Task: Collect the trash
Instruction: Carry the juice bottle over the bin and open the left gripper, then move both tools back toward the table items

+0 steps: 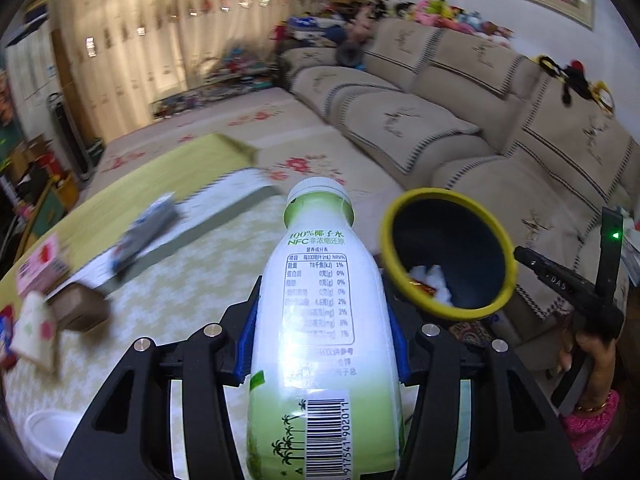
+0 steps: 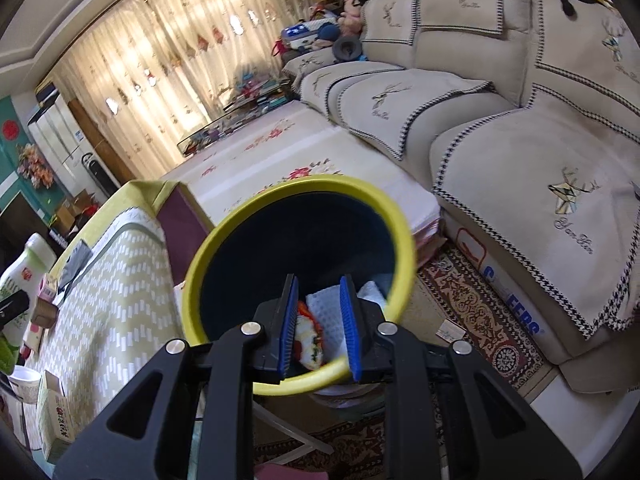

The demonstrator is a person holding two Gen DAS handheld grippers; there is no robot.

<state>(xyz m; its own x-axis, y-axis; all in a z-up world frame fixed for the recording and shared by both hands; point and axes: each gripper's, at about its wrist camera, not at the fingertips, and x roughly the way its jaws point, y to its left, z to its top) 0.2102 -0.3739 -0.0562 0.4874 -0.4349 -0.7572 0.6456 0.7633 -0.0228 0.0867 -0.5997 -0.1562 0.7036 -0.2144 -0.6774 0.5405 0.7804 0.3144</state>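
White and green plastic fills the middle of the left wrist view: a bottle (image 1: pixel 324 320) with a white cap, a printed nutrition table and a barcode stands up between the blue pads of the left gripper (image 1: pixel 322 334), which press on both its sides, so the jaws are clamped on it. The bottle is lifted clear of the table (image 1: pixel 168 300), whose yellow-green patterned cloth lies below and to nine o'clock of it.

At two o'clock from the bottle, just beside its shoulder, is a dark bin (image 1: pixel 448 254) with a yellow rim, tilted so its mouth faces the camera. White crumpled paper and a bit of orange wrapper lie inside it. Beyond the bin, at three o'clock, a person's hand (image 1: pixel 592 356) in a pink sleeve holds the other black tool.

In the right wrist view the right gripper (image 2: pixel 320 320) has its two blue pads set over the near yellow rim of the bin (image 2: pixel 224 240), at six o'clock of its mouth. The jaws stand narrowly apart, and whether they pinch the rim I cannot tell. Between the pads, down inside the bin, show white tissue and a red and orange wrapper (image 2: pixel 308 336).

On the table at nine o'clock in this view are the bottle (image 2: pixel 24 276) again, a paper cup (image 2: pixel 24 380) and a small carton (image 2: pixel 56 416). A beige sofa (image 2: pixel 520 140) runs from twelve to four o'clock, with a patterned rug (image 2: pixel 472 312) on the floor before it.
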